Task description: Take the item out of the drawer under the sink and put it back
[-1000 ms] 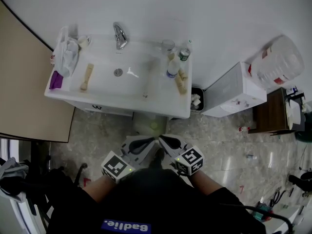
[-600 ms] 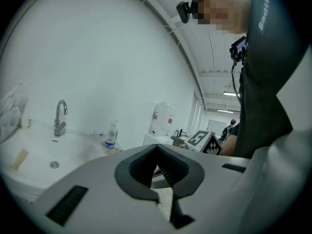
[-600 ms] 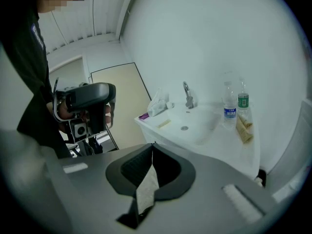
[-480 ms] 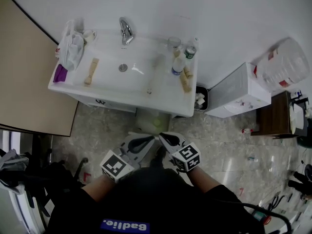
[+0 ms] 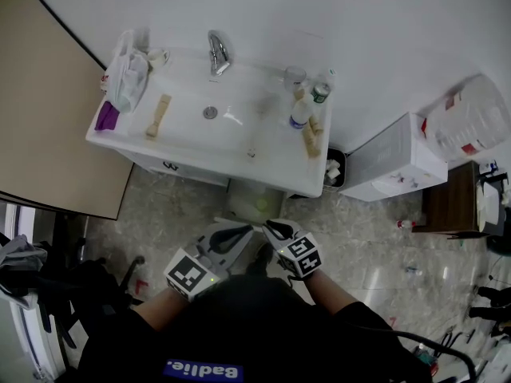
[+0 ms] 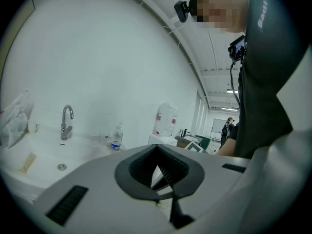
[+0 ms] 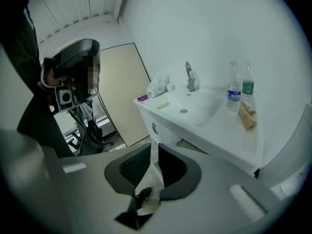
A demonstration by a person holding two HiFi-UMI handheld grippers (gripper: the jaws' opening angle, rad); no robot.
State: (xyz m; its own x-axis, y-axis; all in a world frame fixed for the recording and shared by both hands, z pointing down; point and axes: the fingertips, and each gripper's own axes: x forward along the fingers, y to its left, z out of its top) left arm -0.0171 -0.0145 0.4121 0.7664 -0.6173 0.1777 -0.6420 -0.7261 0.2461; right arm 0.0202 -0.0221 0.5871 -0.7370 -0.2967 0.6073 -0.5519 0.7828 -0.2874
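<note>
The white sink [image 5: 200, 154] sits on a vanity whose drawer front [image 5: 172, 166] carries a small dark mark and looks closed; the same front appears in the right gripper view [image 7: 154, 128]. No item from the drawer shows. Both grippers hang close to the person's body, well short of the vanity. The left gripper [image 5: 247, 230] [image 6: 157, 149] is shut, tips touching, nothing in it. The right gripper [image 5: 268, 227] [image 7: 155, 149] points down toward the floor. Its jaws have just been opening and stand a narrow gap apart, with nothing between them.
On the sink are a faucet [image 5: 217, 52], bottles [image 5: 301, 112], a plastic bag [image 5: 128, 74] and a brush [image 5: 160, 116]. A pale container [image 5: 255, 202] stands on the floor below. To the right are a small bin [image 5: 335, 168], a white box [image 5: 395, 166] and a water jug [image 5: 471, 118]. A beige panel [image 5: 48, 118] is at left.
The sink now lies lower and further right in the head view. The right gripper has sunk and tipped downward. The left gripper has hardly moved.
</note>
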